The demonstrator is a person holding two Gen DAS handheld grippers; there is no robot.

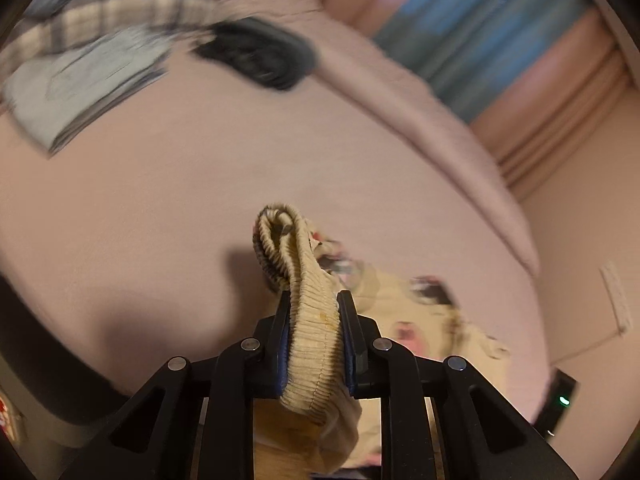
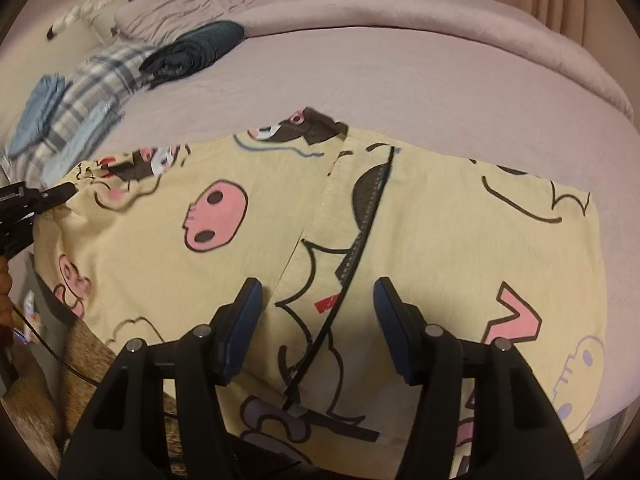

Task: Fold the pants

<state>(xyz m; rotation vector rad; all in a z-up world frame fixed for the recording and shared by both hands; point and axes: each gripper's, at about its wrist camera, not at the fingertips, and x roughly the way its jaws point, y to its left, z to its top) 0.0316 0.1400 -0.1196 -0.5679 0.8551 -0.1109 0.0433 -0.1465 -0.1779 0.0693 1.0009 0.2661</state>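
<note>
The yellow cartoon-print pants lie spread on the pink bed, folded along the middle seam. My left gripper is shut on the ribbed elastic waistband and holds that corner lifted above the bed; the rest of the pants trails off to the right. In the right wrist view the left gripper shows at the far left, at the waistband corner. My right gripper is open and empty, hovering just above the pants near the middle seam.
A stack of folded clothes, plaid and light blue, and a dark rolled garment lie at the bed's far left. A bunched pink duvet runs along the far side. Curtains hang beyond.
</note>
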